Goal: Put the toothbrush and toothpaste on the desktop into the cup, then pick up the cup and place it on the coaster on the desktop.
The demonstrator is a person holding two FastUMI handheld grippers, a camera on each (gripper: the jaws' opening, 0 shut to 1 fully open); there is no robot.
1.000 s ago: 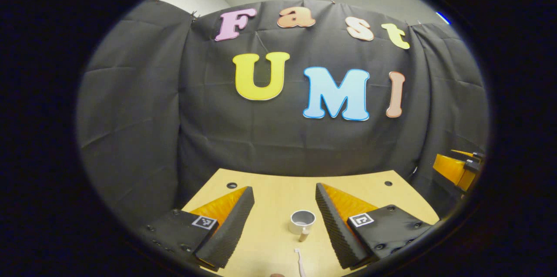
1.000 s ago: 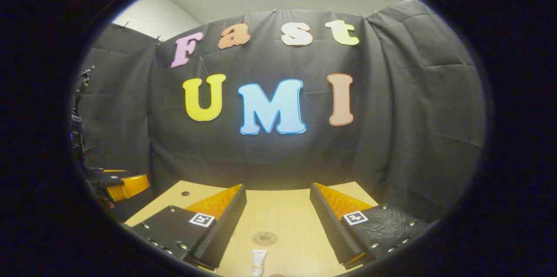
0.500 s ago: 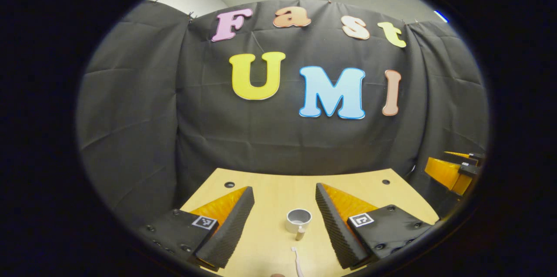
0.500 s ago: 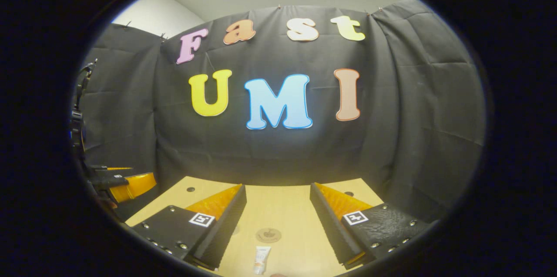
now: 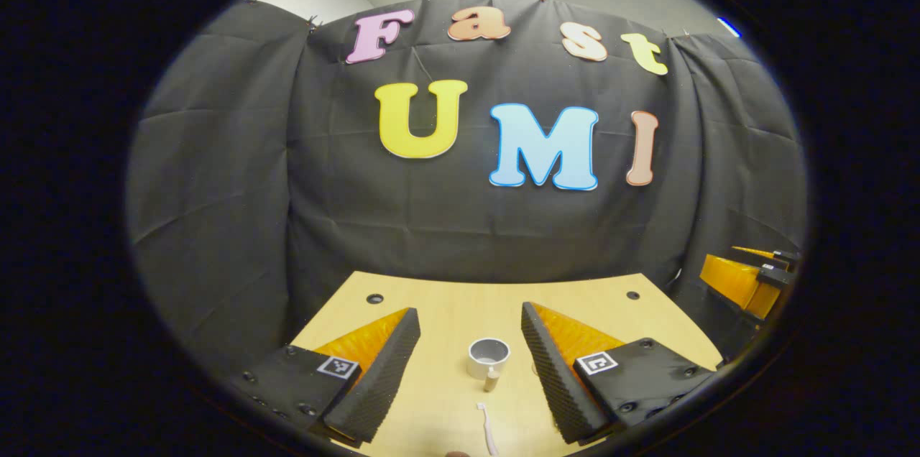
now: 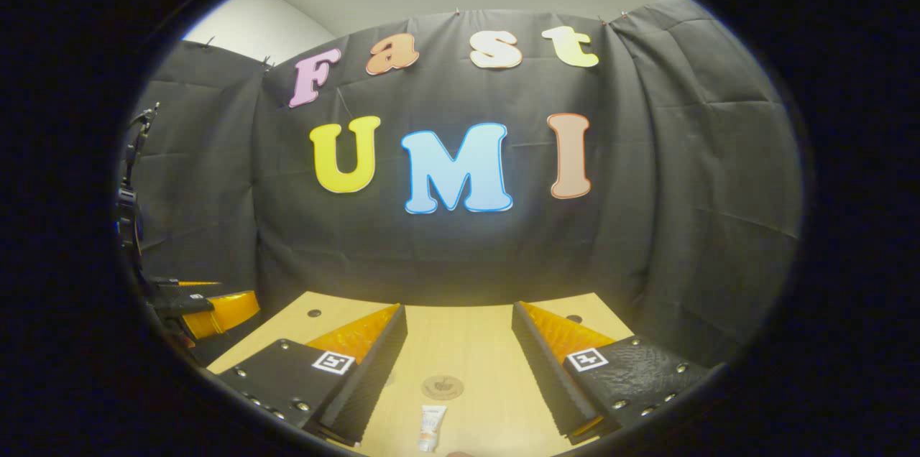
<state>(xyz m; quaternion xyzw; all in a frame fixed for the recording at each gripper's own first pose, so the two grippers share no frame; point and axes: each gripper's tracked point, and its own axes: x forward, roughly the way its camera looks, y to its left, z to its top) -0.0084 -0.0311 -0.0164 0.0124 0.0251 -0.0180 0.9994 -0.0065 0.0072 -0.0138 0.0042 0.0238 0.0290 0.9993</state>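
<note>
In the left gripper view a white cup (image 5: 488, 357) stands upright on the wooden desktop (image 5: 445, 299), with a small handle toward me. A white toothbrush (image 5: 486, 432) lies just in front of it. My left gripper (image 5: 471, 319) hangs open above the desk, cup and brush showing between its fingers. In the right gripper view a white toothpaste tube (image 6: 430, 436) lies on the desktop (image 6: 460, 349), and a round brown coaster (image 6: 442, 387) lies just beyond it. My right gripper (image 6: 458, 315) is open above them, holding nothing.
Small dark holes (image 5: 374, 297) mark the desktop's far corners. The other gripper shows at the right edge of the left gripper view (image 5: 747, 274) and at the left edge of the right gripper view (image 6: 205, 302). The black cloth wall stands close behind the desk.
The left gripper has eased back or tilted down a little, so the cup and toothbrush sit slightly higher in its view. The right gripper view shifted slightly; both stay open.
</note>
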